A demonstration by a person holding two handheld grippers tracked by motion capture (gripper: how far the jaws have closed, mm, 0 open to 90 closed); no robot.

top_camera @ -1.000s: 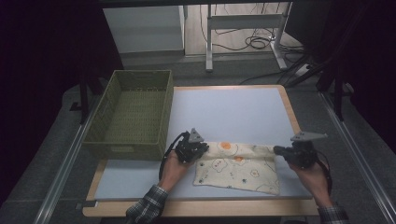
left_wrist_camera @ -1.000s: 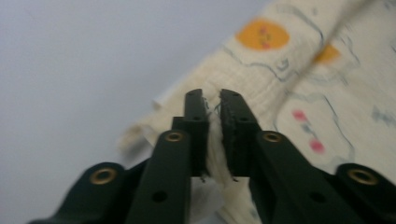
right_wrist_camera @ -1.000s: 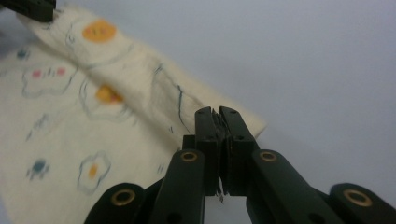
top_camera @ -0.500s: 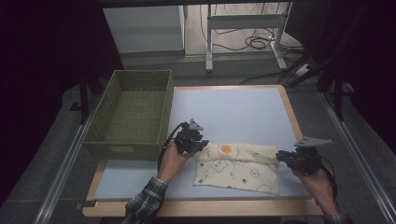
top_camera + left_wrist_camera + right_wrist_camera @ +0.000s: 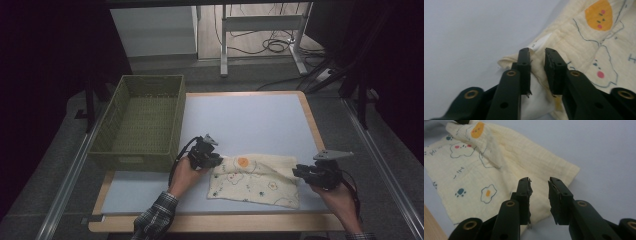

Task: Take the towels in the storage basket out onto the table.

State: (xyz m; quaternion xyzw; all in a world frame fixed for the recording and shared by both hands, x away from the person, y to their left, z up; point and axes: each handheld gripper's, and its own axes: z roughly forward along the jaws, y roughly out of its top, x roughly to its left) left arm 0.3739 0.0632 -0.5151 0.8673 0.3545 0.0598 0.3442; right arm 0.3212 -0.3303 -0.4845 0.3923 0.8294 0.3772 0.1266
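Compared with a second earlier, the right gripper (image 5: 314,172) had slid back toward the person and a bit outward, coming off the cloth's far-right corner and ending up just past the right edge. The left gripper (image 5: 210,159) had barely shifted, staying at the cloth's upper left corner.

The cloth (image 5: 255,179), a cream one printed with little eggs, paw marks and an orange blob, lay folded and mostly flat on the pale blue table (image 5: 250,120), near the front edge and between the two grippers. The green basket (image 5: 140,120) sat empty to the left, well clear of it.

My guess was that each hand was working a corner so the cloth could be lifted or folded evenly, which is why they sat at opposite ends.

In the left gripper view, the jaws were spread a little with the bunched corner and its white tag (image 5: 541,42) lying in the gap, not yet pinched as far as I could tell. In the right gripper view, the jaws were also spread, with the cloth's edge (image 5: 559,170) just ahead of the tips and under the left one, nothing gripped.
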